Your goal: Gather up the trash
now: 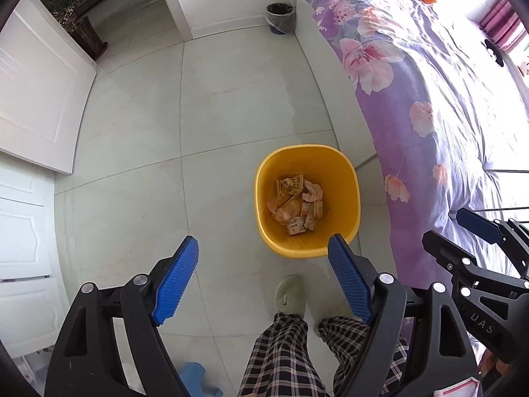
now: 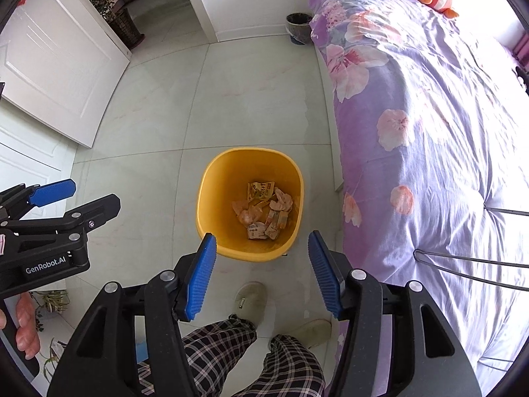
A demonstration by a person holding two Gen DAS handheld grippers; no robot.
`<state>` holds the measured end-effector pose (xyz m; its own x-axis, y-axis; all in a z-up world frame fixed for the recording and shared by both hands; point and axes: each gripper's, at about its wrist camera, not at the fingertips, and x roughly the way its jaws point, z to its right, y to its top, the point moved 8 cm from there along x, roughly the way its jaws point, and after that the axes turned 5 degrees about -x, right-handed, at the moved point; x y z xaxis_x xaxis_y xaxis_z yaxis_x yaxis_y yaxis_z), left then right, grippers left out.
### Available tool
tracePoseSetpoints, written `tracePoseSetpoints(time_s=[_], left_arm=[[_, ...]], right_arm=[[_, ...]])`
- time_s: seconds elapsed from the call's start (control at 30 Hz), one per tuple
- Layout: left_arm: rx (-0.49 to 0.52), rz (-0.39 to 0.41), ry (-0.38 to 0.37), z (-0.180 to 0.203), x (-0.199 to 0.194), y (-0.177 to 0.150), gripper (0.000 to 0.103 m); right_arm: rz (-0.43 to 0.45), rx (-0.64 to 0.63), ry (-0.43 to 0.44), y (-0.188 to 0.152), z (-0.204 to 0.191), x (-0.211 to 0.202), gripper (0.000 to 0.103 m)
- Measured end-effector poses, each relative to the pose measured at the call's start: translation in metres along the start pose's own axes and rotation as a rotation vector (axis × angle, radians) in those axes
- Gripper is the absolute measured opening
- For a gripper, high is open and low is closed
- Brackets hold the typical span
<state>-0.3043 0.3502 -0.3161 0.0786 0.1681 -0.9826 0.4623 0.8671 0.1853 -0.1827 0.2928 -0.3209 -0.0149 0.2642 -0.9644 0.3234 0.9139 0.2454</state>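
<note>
A yellow waste bin (image 1: 344,178) (image 2: 218,192) stands on the pale tiled floor beside the bed. At its bottom lie several crumpled wrappers and paper scraps (image 1: 294,203) (image 2: 264,211). My left gripper (image 1: 263,241) hangs high above the floor, pointing down, near the bin's front left edge. Its blue pads (image 1: 177,281) are spread wide with nothing between them. My right gripper (image 2: 262,236) hovers over the bin's near rim, open and empty too. Each gripper shows in the other's view: the right gripper (image 1: 444,226) at the right edge, the left gripper (image 2: 94,195) at the left.
A bed with a purple floral cover (image 1: 429,99) (image 2: 429,132) fills the right side. A small grey lined bin (image 1: 280,18) stands by the far wall. An open white door (image 1: 36,92) is on the left. A person's plaid trouser legs and slippers (image 1: 291,297) are below the grippers.
</note>
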Motion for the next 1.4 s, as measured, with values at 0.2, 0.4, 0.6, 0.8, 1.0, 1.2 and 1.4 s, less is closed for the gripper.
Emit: tracePoseSetpoints(time_s=[0.2,0.4,0.6,0.8,1.0,1.2,1.4], left_arm=[[0.010,0.016,0.000,0.002,-0.007,0.000,0.082],[0.007,0.019,-0.003,0.002,-0.010,0.000,0.082],[0.003,0.021,-0.005,0.002,-0.011,0.000,0.082],[0.000,0.021,-0.006,0.002,-0.012,0.000,0.082],[0.003,0.024,-0.005,0.002,-0.013,0.000,0.083],[0.006,0.027,-0.005,0.001,-0.014,0.002,0.083],[0.005,0.028,-0.005,0.001,-0.014,0.002,0.083]], right_arm=[[0.004,-0.006,-0.010,0.000,0.000,-0.004,0.059],[0.012,-0.004,-0.010,0.002,-0.003,-0.008,0.059],[0.013,-0.005,-0.010,0.003,-0.005,-0.010,0.059],[0.015,-0.006,-0.010,0.003,-0.006,-0.010,0.060],[0.015,-0.007,-0.008,0.004,-0.008,-0.011,0.060],[0.015,-0.012,-0.010,0.006,-0.009,-0.011,0.060],[0.013,-0.011,-0.009,0.006,-0.008,-0.011,0.061]])
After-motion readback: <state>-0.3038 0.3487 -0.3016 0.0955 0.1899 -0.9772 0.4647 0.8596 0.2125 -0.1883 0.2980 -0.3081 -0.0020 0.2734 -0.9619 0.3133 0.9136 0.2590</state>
